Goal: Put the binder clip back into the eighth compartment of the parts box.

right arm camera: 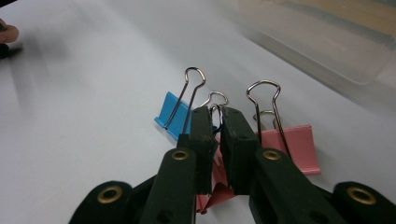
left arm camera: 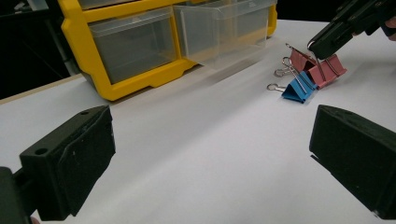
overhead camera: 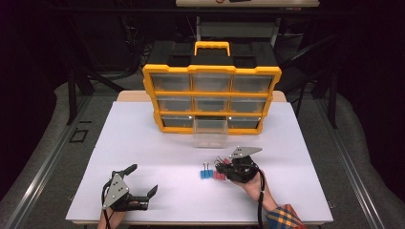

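Your right tongs [right arm camera: 217,116], low centre of the right gripper view, are pinched on a wire handle of a pink binder clip [right arm camera: 219,186] lying under them, beside the blue clip [right arm camera: 169,112]. Your left tongs [overhead camera: 143,183] gape empty, lower left of the high view.

Pink clip [right arm camera: 219,186] half behind tool [right arm camera: 218,122]
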A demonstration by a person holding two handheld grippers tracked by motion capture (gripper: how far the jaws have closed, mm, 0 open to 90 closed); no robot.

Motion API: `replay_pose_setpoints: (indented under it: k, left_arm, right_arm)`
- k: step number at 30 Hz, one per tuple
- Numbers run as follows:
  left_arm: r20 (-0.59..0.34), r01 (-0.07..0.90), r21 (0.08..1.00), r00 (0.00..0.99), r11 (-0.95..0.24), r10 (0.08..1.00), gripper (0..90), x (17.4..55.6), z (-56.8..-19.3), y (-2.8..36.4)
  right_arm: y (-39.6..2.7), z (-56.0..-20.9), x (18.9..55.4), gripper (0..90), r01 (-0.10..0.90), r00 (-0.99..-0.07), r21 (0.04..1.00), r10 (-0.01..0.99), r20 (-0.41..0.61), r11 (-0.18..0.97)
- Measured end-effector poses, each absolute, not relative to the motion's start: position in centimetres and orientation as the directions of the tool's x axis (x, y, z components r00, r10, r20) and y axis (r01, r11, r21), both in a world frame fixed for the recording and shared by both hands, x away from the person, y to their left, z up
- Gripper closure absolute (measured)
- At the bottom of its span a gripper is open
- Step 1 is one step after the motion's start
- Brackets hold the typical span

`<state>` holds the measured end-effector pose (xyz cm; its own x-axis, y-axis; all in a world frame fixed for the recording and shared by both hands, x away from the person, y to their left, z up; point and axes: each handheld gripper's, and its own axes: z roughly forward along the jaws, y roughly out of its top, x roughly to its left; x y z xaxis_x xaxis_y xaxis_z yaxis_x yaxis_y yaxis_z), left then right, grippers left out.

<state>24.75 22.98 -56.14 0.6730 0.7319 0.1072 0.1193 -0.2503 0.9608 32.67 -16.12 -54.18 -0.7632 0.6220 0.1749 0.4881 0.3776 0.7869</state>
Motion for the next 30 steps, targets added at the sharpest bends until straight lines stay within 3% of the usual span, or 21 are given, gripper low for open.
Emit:
replay_pose_setpoints:
  k: [17,30]
  left_arm:
    - [0.105,0.121,0.961,0.673,-0.249,0.732,0.1,24.8,-56.1,23.0]
    - [0.105,0.121,0.961,0.672,-0.249,0.733,0.1,24.8,-56.1,23.0]
  right_arm:
    - [-16.3,-52.6,32.1,88.9,0.528,-0.734,0.775,0.645,0.21,0.348]
    - [-17.3,-52.4,32.7,89.5,0.663,-0.641,0.708,0.672,0.37,0.243]
